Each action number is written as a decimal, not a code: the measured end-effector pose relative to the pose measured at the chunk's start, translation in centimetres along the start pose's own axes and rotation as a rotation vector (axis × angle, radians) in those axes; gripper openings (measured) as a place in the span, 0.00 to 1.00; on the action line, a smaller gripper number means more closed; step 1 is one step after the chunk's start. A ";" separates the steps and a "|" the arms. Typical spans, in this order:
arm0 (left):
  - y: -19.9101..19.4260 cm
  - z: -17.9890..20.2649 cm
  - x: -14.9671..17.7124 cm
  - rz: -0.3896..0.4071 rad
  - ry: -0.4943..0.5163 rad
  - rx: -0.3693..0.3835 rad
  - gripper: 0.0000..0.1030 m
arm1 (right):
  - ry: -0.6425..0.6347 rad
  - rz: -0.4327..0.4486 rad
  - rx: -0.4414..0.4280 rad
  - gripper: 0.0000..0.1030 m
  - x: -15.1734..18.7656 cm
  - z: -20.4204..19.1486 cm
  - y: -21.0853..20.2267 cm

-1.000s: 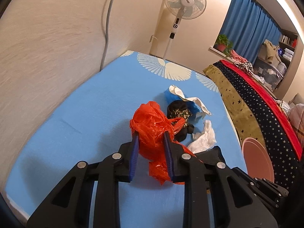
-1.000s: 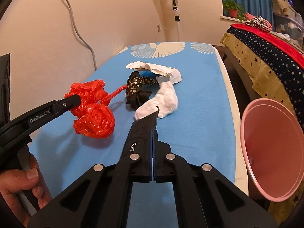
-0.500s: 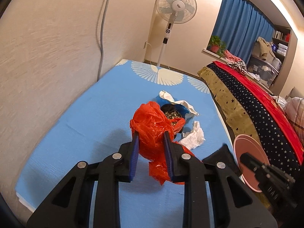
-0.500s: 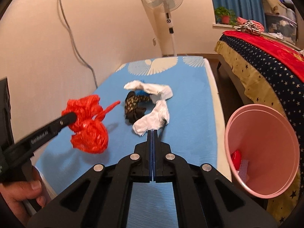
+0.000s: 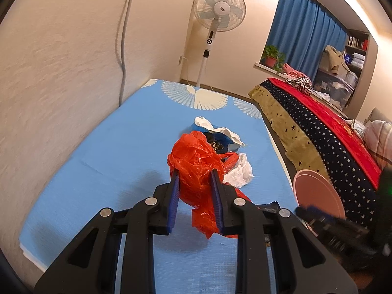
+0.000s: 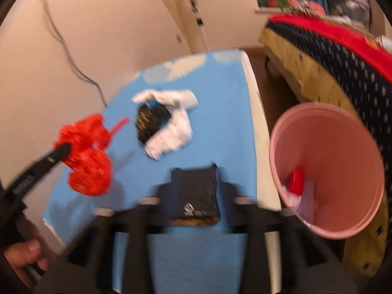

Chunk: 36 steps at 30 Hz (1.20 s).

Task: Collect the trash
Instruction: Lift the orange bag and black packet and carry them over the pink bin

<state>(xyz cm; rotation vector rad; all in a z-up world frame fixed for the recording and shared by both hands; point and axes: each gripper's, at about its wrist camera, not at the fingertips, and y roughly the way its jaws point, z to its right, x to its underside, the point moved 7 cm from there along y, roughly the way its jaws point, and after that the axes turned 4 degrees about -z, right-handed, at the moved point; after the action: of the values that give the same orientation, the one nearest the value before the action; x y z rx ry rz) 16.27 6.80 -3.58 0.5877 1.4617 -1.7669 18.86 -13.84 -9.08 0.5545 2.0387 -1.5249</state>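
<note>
My left gripper (image 5: 194, 175) is shut on a crumpled red plastic bag (image 5: 196, 164) and holds it above the blue mat (image 5: 110, 156). The bag also shows in the blurred right wrist view (image 6: 85, 156). My right gripper (image 6: 193, 171) has its fingers spread wide, and a flat dark wrapper (image 6: 194, 193) lies between them; the blur hides any contact. A pink bin (image 6: 328, 169) stands to the right, beside the mat, with red and white trash inside. A pile of white tissue (image 6: 171, 137) and a dark crumpled piece (image 6: 150, 121) lies on the mat.
A wall with a grey cable (image 5: 122, 36) runs along the left. A standing fan (image 5: 218, 12) is at the far end. A bed with a starred red and navy cover (image 5: 330, 142) is on the right, past a narrow floor gap.
My right gripper has gone from shut to spread wide and swung toward the pink bin, with a dark wrapper now between the fingers. My left gripper has lifted the red bag slightly.
</note>
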 end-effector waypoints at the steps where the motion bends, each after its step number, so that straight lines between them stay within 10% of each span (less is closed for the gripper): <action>1: 0.0 -0.1 0.0 -0.001 -0.004 0.000 0.24 | -0.011 -0.017 0.003 0.56 0.3 -0.1 0.6; 13: 0.5 -1.1 -0.1 -0.004 -0.036 0.000 0.24 | -0.171 -0.138 0.132 0.71 2.9 -2.1 5.0; 17: 0.9 -1.0 -0.1 -0.007 -0.044 0.005 0.24 | -0.176 -0.130 0.129 0.56 3.0 -2.1 4.7; 36: -0.1 0.3 -0.2 0.010 0.016 0.008 0.23 | -0.111 0.091 0.128 0.51 -1.9 -0.5 -3.4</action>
<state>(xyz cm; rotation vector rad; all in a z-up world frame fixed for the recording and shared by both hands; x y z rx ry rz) 16.41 6.53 -3.30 0.6141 1.4604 -1.7648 18.20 -14.33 -5.21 0.5901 1.8174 -1.6032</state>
